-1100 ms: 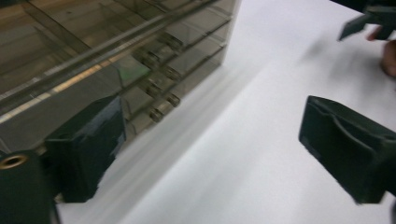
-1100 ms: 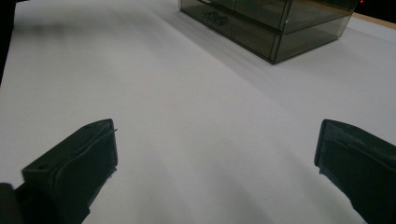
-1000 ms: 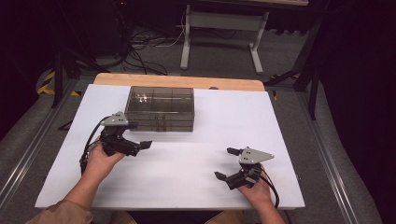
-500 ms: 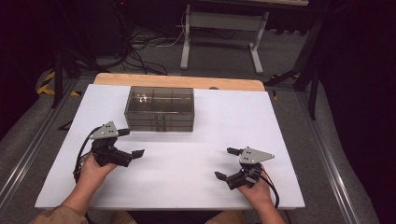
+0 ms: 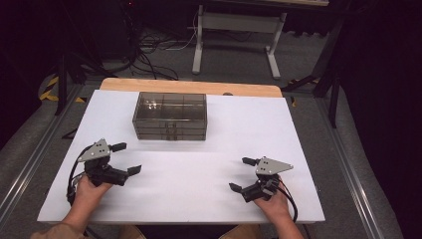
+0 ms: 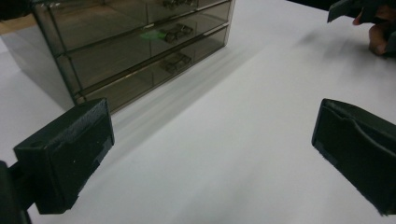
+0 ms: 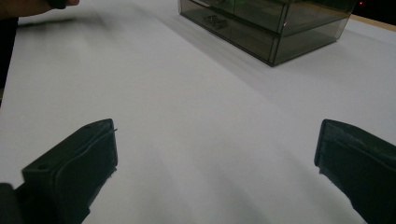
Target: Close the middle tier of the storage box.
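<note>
While both hand-held grippers gape empty, left hand-held gripper (image 5: pixel 126 158), right hand-held gripper (image 5: pixel 246 174); drawer box (image 5: pixel 170 116) well beyond, between them

The left claw (image 5: pixel 126 159) was black, with two blunt, blocky jaws whose inner faces looked matte and slightly ridged in its own view (image 6: pixel 210 154). A grey three-cornered plate, dotted with small dark screw holes, sat on top of it, and a black cable looped out behind it past the hand (image 5: pixel 88 186). The right claw (image 5: pixel 243 174) matched it: black body, black jaws with rounded outer shoulders seen in its own view (image 7: pixel 215 163), the same grey plate above, and a thin black cable curling back beside the hand (image 5: pixel 272 201). A tan sleeve covered the forearm behind the left claw.
</note>
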Demonstrator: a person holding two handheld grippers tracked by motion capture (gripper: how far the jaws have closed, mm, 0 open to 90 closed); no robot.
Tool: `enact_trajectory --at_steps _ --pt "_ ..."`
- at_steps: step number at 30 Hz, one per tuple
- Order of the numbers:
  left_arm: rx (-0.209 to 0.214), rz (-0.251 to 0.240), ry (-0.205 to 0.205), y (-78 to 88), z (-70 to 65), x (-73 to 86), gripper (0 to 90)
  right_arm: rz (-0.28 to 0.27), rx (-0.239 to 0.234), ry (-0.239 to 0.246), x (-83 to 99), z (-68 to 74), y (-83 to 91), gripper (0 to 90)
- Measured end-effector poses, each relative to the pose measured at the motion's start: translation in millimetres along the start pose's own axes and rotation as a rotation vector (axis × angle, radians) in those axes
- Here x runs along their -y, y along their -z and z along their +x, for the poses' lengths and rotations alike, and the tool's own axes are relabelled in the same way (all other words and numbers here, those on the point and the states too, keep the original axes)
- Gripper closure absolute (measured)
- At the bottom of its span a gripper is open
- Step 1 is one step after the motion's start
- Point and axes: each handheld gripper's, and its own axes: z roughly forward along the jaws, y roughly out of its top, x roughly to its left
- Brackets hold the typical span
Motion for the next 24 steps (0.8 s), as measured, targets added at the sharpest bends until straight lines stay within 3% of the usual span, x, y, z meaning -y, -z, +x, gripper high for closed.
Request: enact_trajectory --at_steps 3,4,7,10,13,24 --pt "-0.002 -0.004 0.022 3.0 0.6 9.8 0.3 -0.001 0.0 0.0 0.0 0.0 0.2 0.0" --pt "-0.027 -0.01 0.026 4.8 0.2 16.9 0.3 -0.003 0.001 0.0 -0.1 0.0 0.4 0.0" --pt "-0.016 -0.021 0.048 6.6 0.7 20.9 0.3 -0.005 0.0 -0.003 -0.1 0.0 1.1 0.0" --pt "-0.03 -0.058 0.04 8.8 1.7 21.1 0.3 -0.017 -0.001 -0.01 -0.1 -1.3 2.8 0.0" --pt "-0.026 -0.056 0.058 7.3 4.3 22.3 0.3 -0.021 -0.004 -0.014 -0.1 -1.8 3.4 0.0" --pt "-0.035 -0.058 0.028 6.9 2.4 21.4 0.3 -0.028 -0.008 -0.025 0.1 -2.7 4.1 0.0"
